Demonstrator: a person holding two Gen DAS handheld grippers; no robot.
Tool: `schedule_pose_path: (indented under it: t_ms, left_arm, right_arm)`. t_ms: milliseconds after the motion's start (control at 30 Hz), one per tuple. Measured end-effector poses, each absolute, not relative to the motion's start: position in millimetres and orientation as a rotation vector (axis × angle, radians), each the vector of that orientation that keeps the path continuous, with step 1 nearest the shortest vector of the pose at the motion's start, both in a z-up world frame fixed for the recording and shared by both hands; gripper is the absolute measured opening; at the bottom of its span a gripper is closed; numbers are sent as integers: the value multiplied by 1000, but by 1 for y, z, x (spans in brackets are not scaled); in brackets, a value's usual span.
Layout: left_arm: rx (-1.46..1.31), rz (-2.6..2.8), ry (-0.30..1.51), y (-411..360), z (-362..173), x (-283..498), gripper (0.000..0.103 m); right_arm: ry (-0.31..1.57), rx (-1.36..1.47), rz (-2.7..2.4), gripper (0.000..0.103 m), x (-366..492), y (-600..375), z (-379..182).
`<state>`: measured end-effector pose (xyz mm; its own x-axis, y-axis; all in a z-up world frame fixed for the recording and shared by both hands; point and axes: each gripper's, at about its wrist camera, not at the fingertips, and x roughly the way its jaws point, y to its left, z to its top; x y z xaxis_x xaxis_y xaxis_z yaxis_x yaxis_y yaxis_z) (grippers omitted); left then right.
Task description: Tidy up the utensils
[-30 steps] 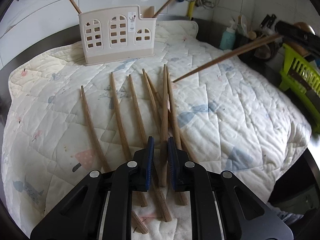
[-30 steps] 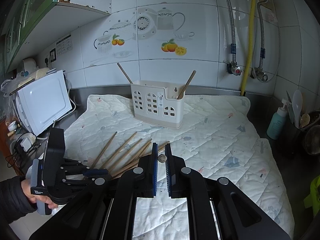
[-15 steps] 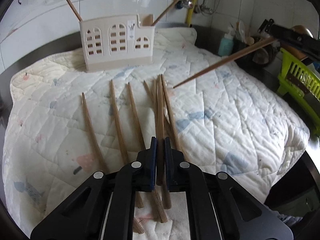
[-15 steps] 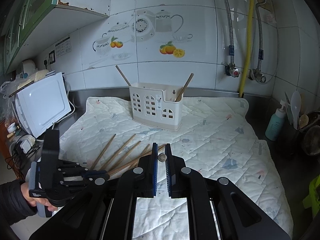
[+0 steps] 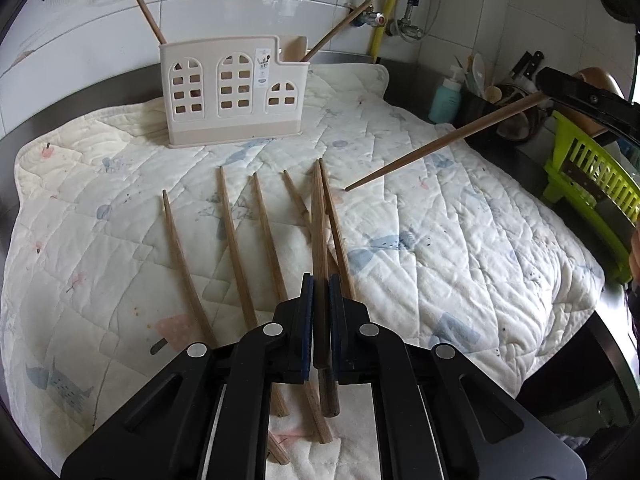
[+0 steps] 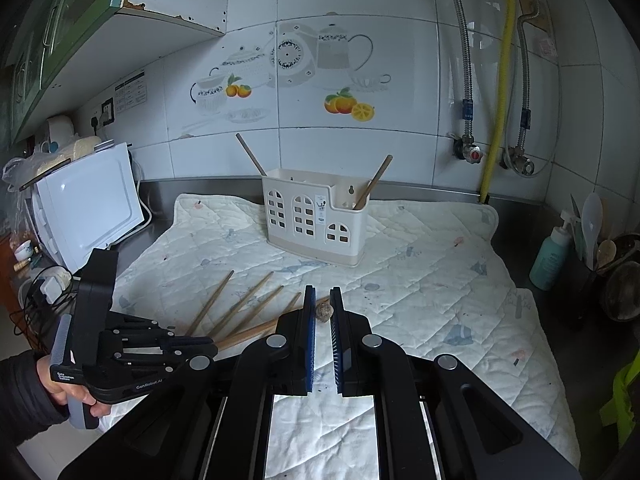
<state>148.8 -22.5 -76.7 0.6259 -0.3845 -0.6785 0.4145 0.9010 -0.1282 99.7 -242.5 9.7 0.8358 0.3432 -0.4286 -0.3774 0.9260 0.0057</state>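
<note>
1. A white quilted cloth (image 6: 420, 280) with small pastel prints covered the steel counter.
2. A white boxy appliance (image 6: 90, 204) stood at the far left.
3. A teal pump bottle (image 6: 550, 256) stood at the right edge.
4. A lime-green plastic rack (image 5: 592, 172) sat right of the cloth.
5. A yellow pipe (image 6: 498, 80) ran down the tiled wall.
</note>
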Motion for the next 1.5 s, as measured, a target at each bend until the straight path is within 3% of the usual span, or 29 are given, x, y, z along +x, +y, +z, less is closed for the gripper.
schedule_pose_path:
  t_ms: [1500]
  left_arm:
    - [-40, -507, 840, -27, -96, 151, 10]
  right_arm:
    - [444, -94, 389, 7, 103, -240, 10]
